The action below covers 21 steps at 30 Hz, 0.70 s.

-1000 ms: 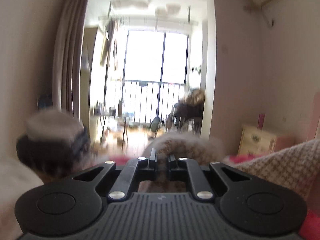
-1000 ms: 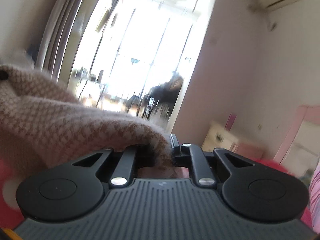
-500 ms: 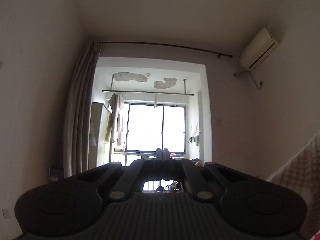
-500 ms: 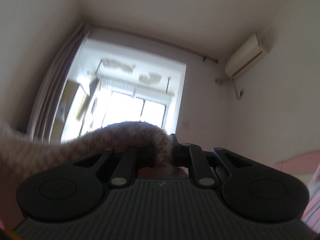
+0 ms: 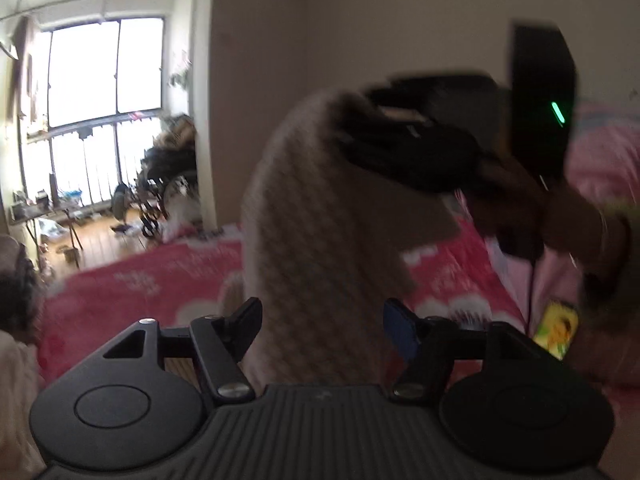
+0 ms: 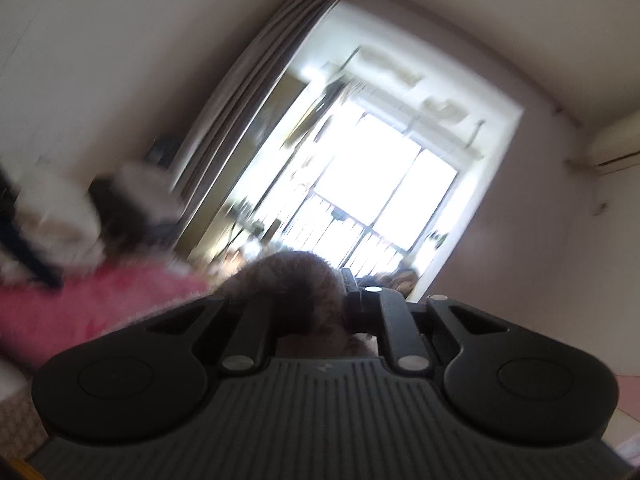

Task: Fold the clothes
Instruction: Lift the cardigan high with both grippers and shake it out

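Observation:
A beige houndstooth knit garment (image 5: 320, 216) hangs in the air over the pink bed, held up at its top by my right gripper (image 5: 400, 120), which shows dark and blurred in the left wrist view. In the right wrist view the right gripper (image 6: 344, 304) is shut on a bunched fold of that garment (image 6: 296, 280). My left gripper (image 5: 322, 324) has its jaws opening wide; the hanging cloth sits in the gap between them, and the pads do not press on it.
A pink bedspread (image 5: 152, 276) with white figures lies below. A person's hand and sleeve (image 5: 568, 216) hold the right gripper at the right. A bright balcony window (image 5: 92, 108), a curtain (image 6: 256, 92) and an air conditioner (image 6: 616, 144) are behind. A yellow object (image 5: 558, 328) lies on the bed.
The left gripper let go of the garment, opened, and swung right and down toward the hanging cloth. The right gripper rose and rolled, still clamped on its fold.

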Tool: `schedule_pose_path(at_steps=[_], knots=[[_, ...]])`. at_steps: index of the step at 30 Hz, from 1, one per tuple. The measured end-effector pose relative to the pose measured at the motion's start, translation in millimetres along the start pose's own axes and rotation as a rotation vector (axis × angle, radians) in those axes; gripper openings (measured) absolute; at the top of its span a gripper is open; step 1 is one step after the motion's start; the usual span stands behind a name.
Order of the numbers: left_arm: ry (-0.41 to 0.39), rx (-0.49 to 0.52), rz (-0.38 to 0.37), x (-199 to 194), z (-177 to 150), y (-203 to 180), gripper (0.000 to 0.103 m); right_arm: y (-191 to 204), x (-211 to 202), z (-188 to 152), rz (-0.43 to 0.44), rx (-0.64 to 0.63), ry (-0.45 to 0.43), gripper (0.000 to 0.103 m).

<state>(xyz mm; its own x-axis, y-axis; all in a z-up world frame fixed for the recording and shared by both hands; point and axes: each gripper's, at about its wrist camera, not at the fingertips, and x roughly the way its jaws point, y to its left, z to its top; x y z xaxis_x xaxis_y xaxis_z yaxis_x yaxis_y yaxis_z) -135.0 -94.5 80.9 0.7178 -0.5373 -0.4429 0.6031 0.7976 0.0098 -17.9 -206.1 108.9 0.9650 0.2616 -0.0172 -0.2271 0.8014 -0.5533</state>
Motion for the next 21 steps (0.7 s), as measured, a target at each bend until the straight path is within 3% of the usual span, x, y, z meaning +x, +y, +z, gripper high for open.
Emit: schedule_pose_path(at_steps=[3, 8, 10, 12, 13, 16, 21], knots=[[0.088, 0.018, 0.028, 21, -34, -8, 0.08, 2, -2, 8, 0.002, 0.013, 0.006, 0.011], [0.248, -0.031, 0.162, 65, -71, 6, 0.08, -12, -22, 19, 0.009, 0.127, 0.01, 0.011], [0.266, -0.033, 0.185, 69, -82, 10, 0.065, -16, -29, 14, 0.012, 0.158, 0.013, 0.011], [0.261, -0.053, 0.194, 62, -83, 22, 0.019, -15, -31, 4, 0.007, 0.168, 0.013, 0.011], [0.253, -0.076, 0.208, 61, -79, 27, 0.012, -14, -30, 0, 0.0, 0.166, 0.014, 0.011], [0.174, -0.154, 0.272, 51, -61, 46, 0.009, -16, -28, -9, -0.03, 0.168, 0.01, 0.011], [-0.141, -0.165, 0.381, -13, 11, 74, 0.007, -62, -55, -5, -0.158, 0.255, -0.067, 0.01]])
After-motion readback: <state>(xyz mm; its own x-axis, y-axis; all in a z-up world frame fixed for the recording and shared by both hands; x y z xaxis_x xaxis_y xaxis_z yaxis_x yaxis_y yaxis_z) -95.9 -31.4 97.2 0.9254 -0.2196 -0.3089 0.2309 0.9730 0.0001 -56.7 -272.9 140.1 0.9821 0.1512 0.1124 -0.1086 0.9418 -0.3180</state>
